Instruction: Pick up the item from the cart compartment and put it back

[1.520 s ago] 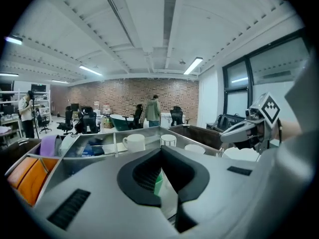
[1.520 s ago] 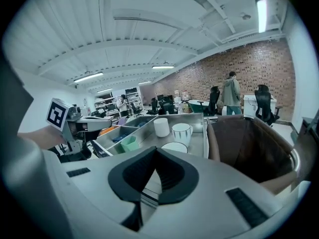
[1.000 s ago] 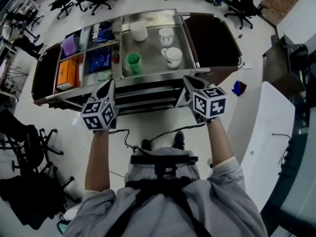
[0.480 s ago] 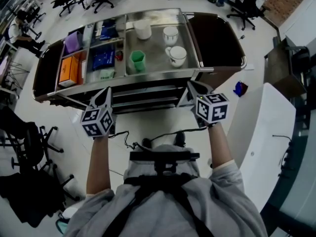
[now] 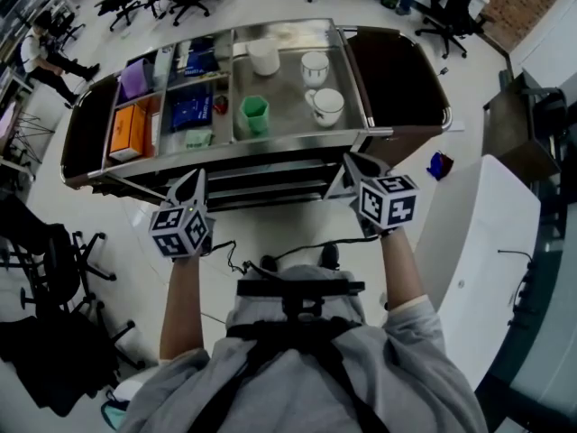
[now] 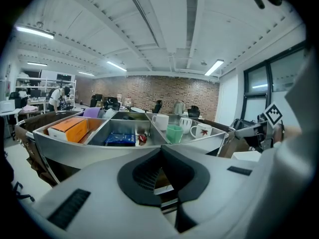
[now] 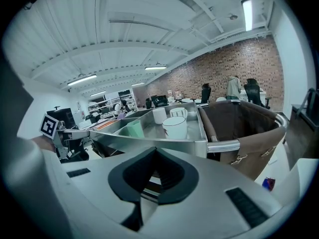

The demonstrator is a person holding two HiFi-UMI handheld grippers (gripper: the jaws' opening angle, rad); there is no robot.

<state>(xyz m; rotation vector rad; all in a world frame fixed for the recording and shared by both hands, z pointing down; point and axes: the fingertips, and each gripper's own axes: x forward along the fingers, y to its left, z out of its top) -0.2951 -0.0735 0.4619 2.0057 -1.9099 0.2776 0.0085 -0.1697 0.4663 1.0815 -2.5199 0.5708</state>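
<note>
Cart items (image 5: 255, 115) well beyond fingers (image 5: 192, 188)

Your steel cart (image 5: 270, 144) stands on the pale floor (image 5: 270, 233). Its wide right compartment holds a green cup (image 5: 255, 115), a plain white cup (image 5: 264, 57) at the back, a rear mug (image 5: 314, 65) and a front mug (image 5: 326, 106), all upright and apart. In the far-left column you have an orange box (image 5: 126, 132) with a purple packet (image 5: 133, 78) behind it. The column between holds a blue packet (image 5: 191, 109), a small red thing (image 5: 221, 105) just beside it, and a pale green packet (image 5: 196, 138) nearer you.
</note>
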